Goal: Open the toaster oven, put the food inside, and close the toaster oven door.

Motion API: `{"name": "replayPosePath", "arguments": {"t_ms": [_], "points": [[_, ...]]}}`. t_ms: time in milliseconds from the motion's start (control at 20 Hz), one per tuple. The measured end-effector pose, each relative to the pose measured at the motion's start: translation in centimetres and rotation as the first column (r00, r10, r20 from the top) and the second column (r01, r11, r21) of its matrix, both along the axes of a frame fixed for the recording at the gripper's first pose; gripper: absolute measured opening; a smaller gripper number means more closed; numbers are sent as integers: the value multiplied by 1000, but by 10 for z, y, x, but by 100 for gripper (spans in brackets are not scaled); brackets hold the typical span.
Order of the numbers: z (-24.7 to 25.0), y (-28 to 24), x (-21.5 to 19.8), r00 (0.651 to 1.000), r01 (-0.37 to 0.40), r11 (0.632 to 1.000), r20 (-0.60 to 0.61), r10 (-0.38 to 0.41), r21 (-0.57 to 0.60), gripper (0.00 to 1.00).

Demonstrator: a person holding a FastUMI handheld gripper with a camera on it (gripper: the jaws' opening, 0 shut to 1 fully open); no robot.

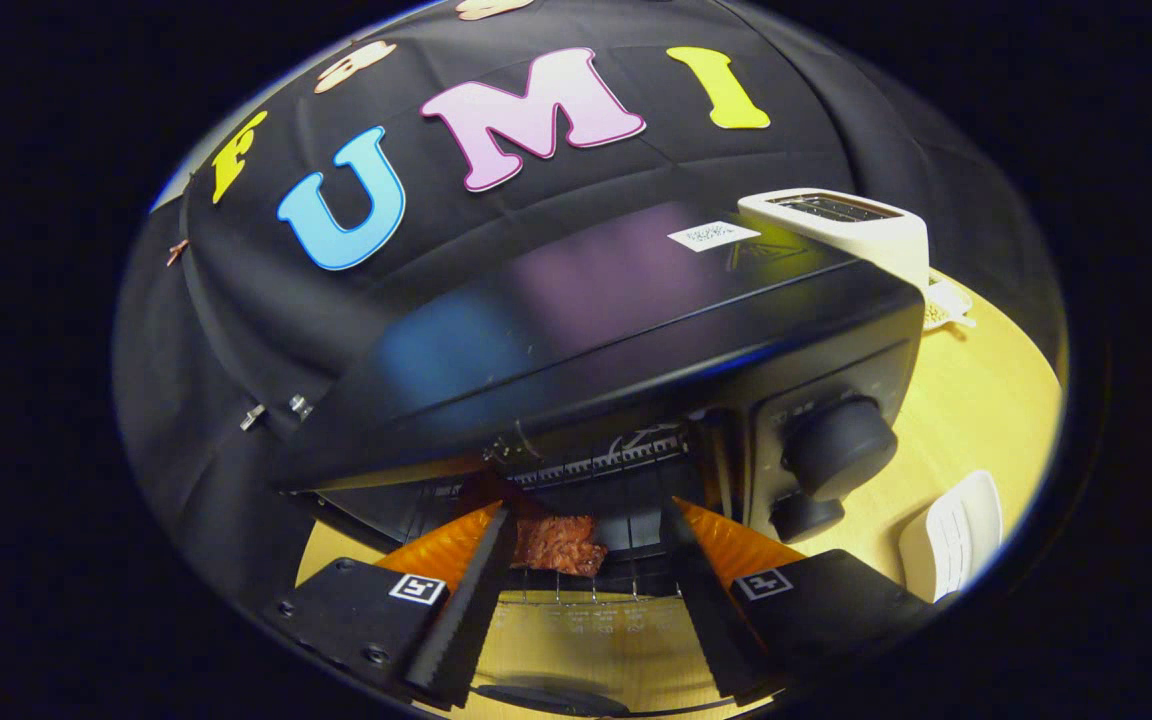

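The gripper (586,520) is released, its fingers spread wide and holding nothing. One piece of reddish meat (560,544) lies on the wire rack inside the toaster oven (626,340), straight ahead between the fingertips. The oven door (576,625) hangs open beneath the fingers, so closing it means reaching under its edge. Two knobs (839,447) sit on the oven's front panel; one white toaster (851,228) stands behind the oven.

Staged kitchen booth: toaster oven (636,340), toaster (841,225) on wooden table (976,410)

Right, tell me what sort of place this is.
Likely a mock kitchen counter in a recording booth: a black toaster oven and white toaster on a wooden table, cloth wall behind. The claw is open.
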State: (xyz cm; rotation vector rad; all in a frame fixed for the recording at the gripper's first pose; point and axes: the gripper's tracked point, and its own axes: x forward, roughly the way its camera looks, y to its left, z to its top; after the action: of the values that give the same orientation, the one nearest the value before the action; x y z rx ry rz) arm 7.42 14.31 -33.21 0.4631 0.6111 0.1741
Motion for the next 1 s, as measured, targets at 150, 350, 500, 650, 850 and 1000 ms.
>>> {"name": "replayPosePath", "arguments": {"t_ms": [150, 350, 500, 650, 850, 1000], "points": [[9, -6, -12, 1000, -4, 999, 10, 4, -33, 95], [28, -18, -32, 1000, 3, 998, 27, -1, -56, 98], [45, -27, -49, 999, 5, 997, 49, -2, -79, 98], [59, -28, -73, 997, -27, 990, 68, 37, -140, 98], [85, -26, -104, 987, -47, 970, 140, 82, -240, 98], [113, -23, -119, 972, -29, 961, 216, 91, -275, 98]]}}
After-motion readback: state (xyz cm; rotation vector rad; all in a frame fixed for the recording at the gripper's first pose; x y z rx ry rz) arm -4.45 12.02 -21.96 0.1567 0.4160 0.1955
